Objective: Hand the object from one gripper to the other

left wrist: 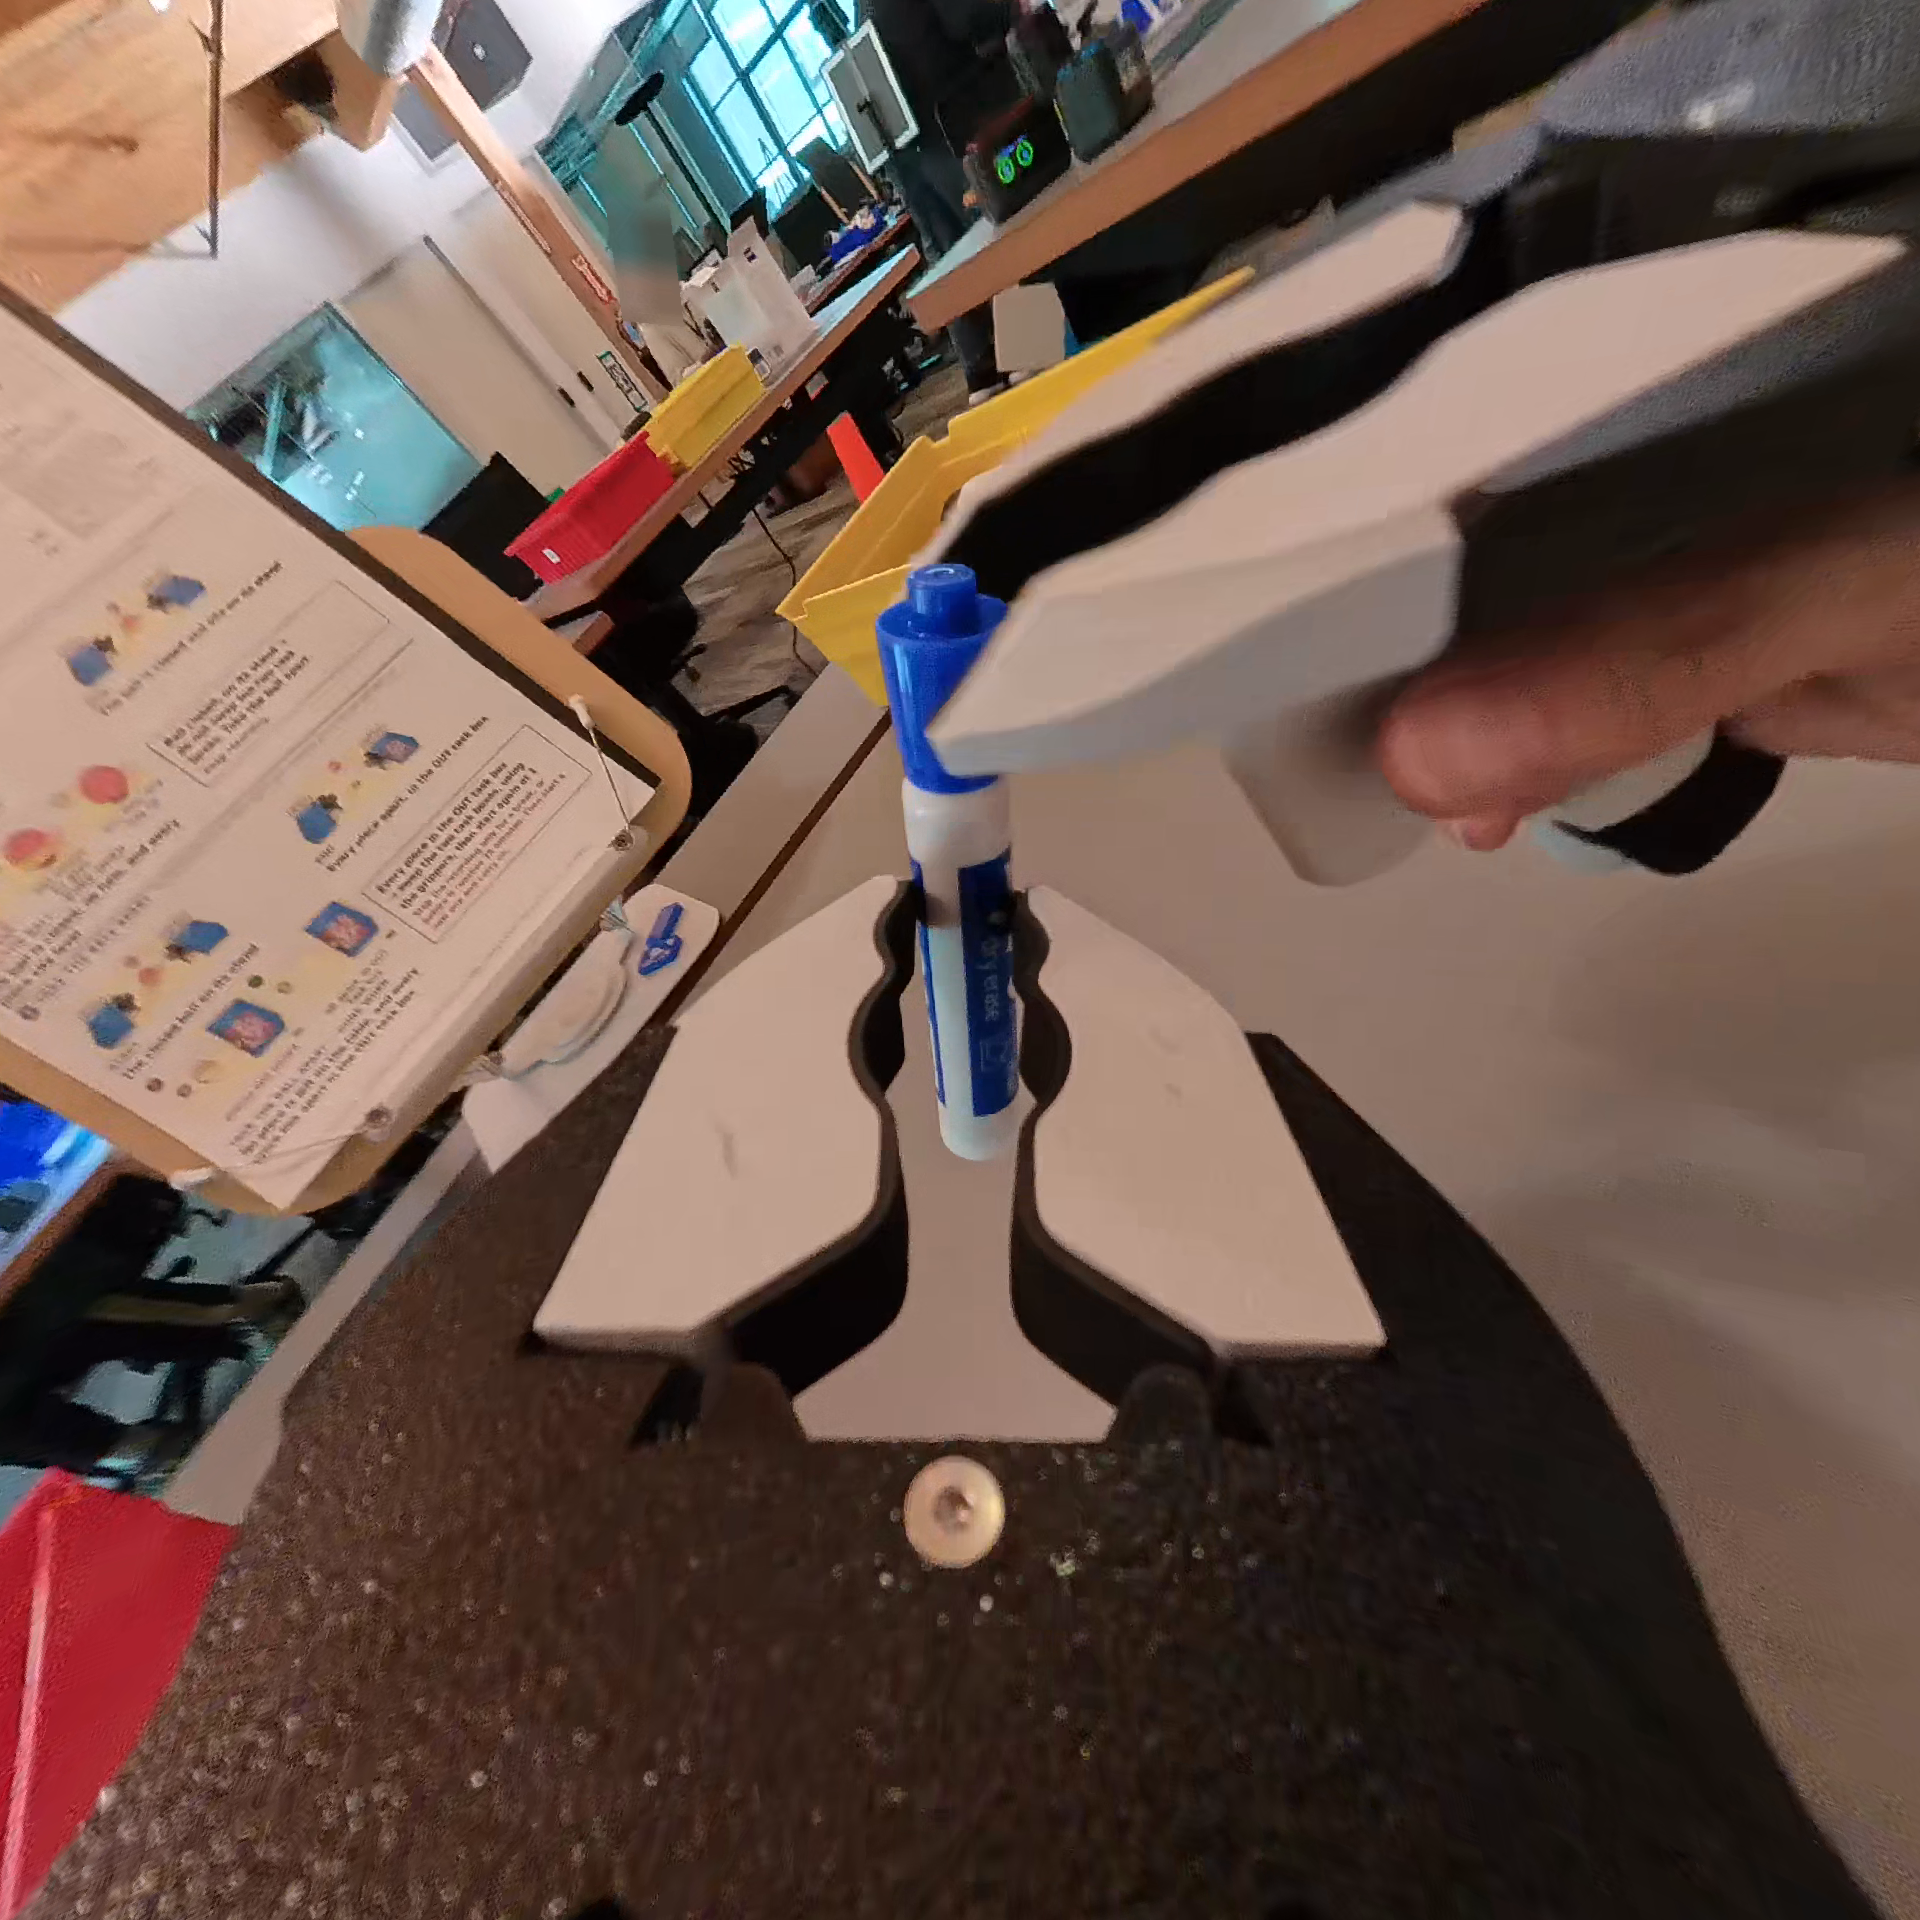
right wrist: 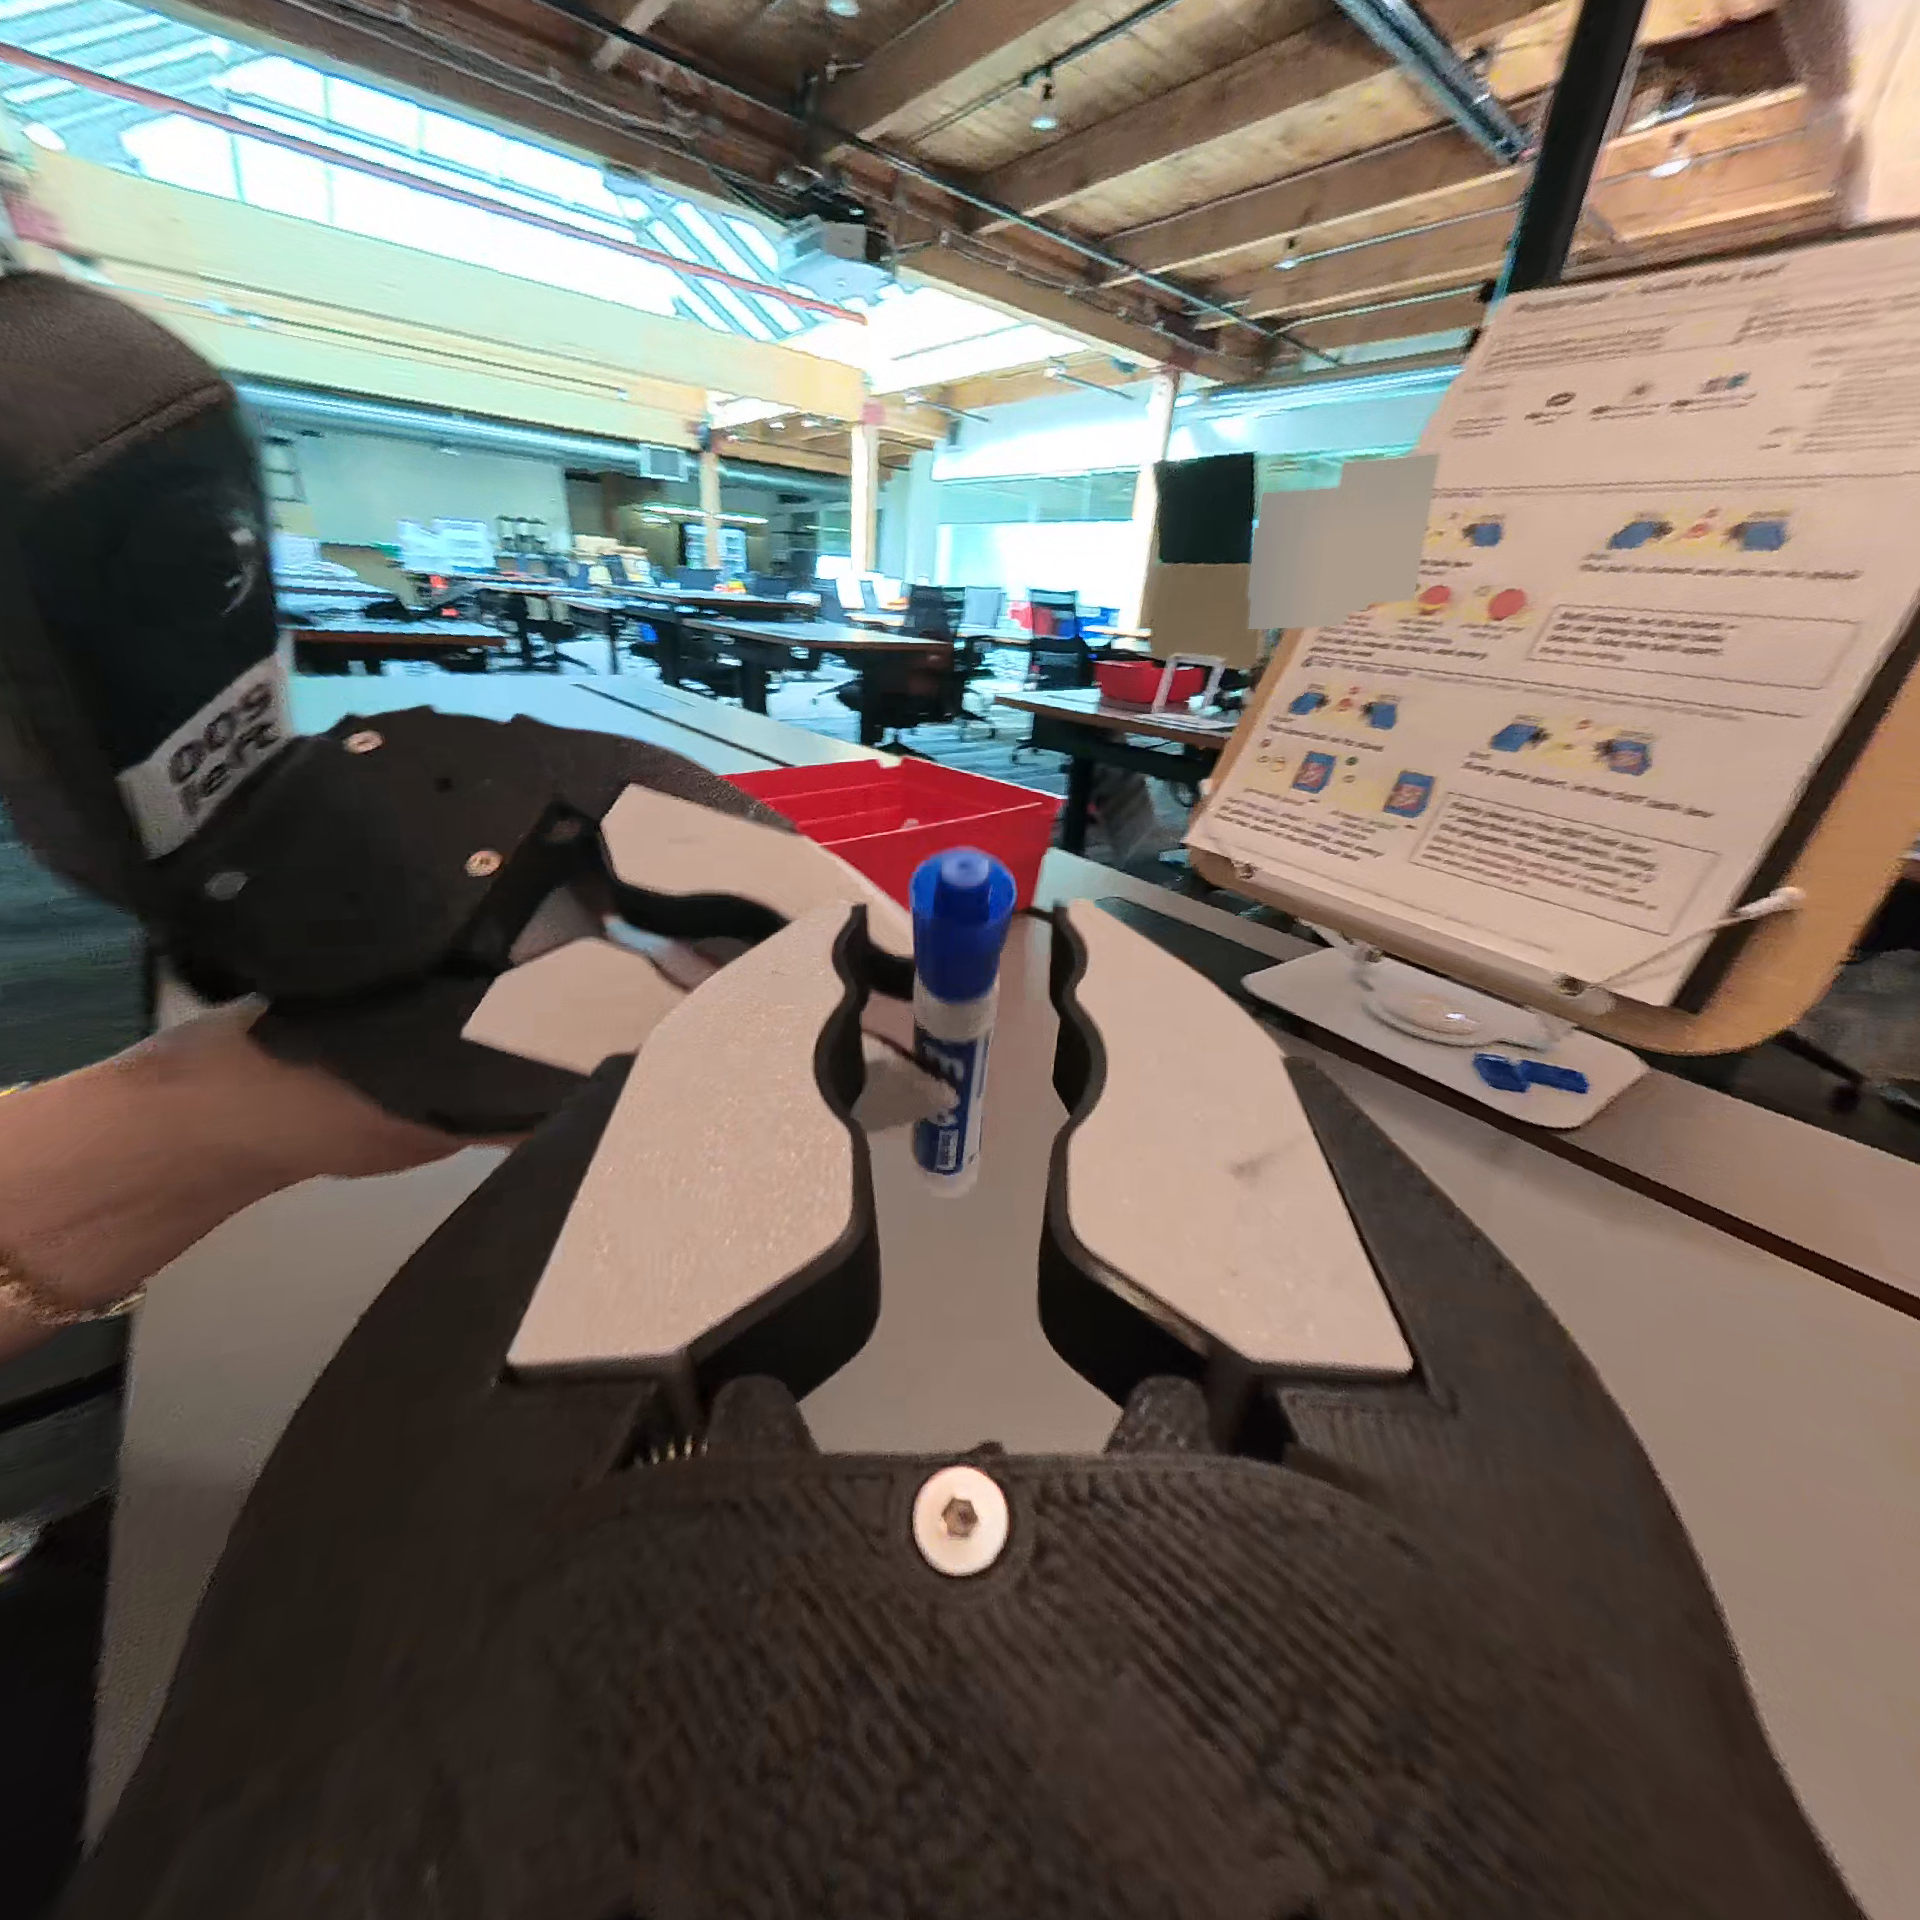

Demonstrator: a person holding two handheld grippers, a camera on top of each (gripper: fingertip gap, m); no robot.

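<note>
Smooth grey tabletop; upright cylindrical marker.

This is a big open workroom, like a lab or office. Long rows of desks with black chairs fill the room. The roof has bare wood beams and pipes, with sky windows letting in light. Red and yellow bins sit on a far desk, and a red bin sits at the far edge of the near table. A paper with pictures rests on a wood stand at that table's right edge. A screen stands far off.
</note>
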